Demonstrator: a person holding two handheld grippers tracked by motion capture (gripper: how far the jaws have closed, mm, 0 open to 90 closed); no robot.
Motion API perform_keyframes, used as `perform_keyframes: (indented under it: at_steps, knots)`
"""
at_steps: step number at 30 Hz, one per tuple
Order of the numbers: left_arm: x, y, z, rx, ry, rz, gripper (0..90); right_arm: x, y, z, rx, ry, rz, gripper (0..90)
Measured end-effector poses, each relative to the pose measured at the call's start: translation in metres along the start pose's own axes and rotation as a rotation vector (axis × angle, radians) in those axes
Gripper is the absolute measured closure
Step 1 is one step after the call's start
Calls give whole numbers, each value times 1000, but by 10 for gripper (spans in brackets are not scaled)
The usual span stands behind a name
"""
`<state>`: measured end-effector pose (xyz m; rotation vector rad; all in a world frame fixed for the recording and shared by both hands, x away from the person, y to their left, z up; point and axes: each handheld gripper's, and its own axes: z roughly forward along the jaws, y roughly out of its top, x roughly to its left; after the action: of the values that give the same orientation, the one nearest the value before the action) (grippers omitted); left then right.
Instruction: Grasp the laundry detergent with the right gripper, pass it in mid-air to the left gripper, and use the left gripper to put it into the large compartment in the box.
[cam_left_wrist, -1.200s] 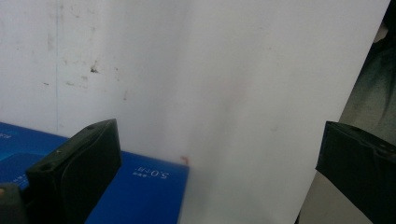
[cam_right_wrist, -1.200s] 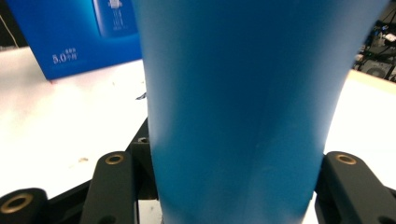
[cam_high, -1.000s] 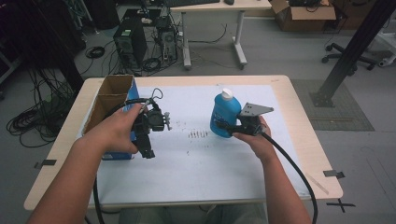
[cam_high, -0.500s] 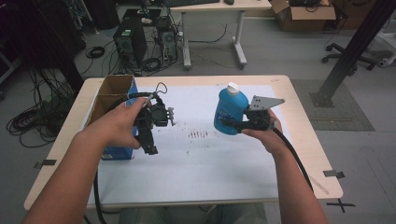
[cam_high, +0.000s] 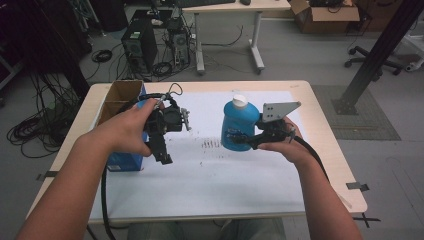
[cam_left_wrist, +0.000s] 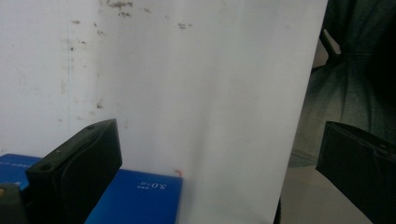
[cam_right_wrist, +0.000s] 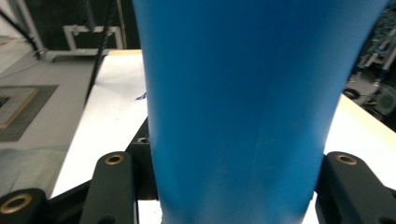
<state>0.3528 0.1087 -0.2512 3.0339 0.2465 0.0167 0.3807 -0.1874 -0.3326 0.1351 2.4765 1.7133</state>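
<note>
Jaws of the right gripper (cam_high: 239, 138) clamp the blue bottle (cam_high: 240, 126) from both sides; in the right gripper view the black jaws press against the bottle's (cam_right_wrist: 240, 107) lower body left and right. Bottle stands upright over the middle-right of the white sheet (cam_high: 210, 175) covering the table (cam_high: 320, 120), white cap (cam_high: 240, 100) on top; cannot tell if its base touches the sheet or is lifted. Grey three-cornered plate (cam_high: 278, 109) sits on top of the right gripper, just beside the bottle.

Left gripper (cam_high: 163, 156) is held above the sheet's left part, pointing down and toward the person, jaws wide apart and holding nothing; left gripper view shows stained white sheet (cam_left_wrist: 187, 93) between them and a blue box (cam_left_wrist: 140, 200) below. In the high view that blue box (cam_high: 122, 161) lies at the table's left edge, next to an open cardboard box (cam_high: 120, 97). Left gripper and bottle are well apart.
</note>
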Motion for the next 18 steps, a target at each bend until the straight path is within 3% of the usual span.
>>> perform_keyframes:
  at_steps: [7, 18]
  knots:
    - [-2, 3, -6, 0, -17, 5, 1, 9, 1, 10, 36, 51, -32, 446]
    - [-4, 12, -15, -12, -20, 24, 1, 20, -3, 26, 43, 103, -44, 445]
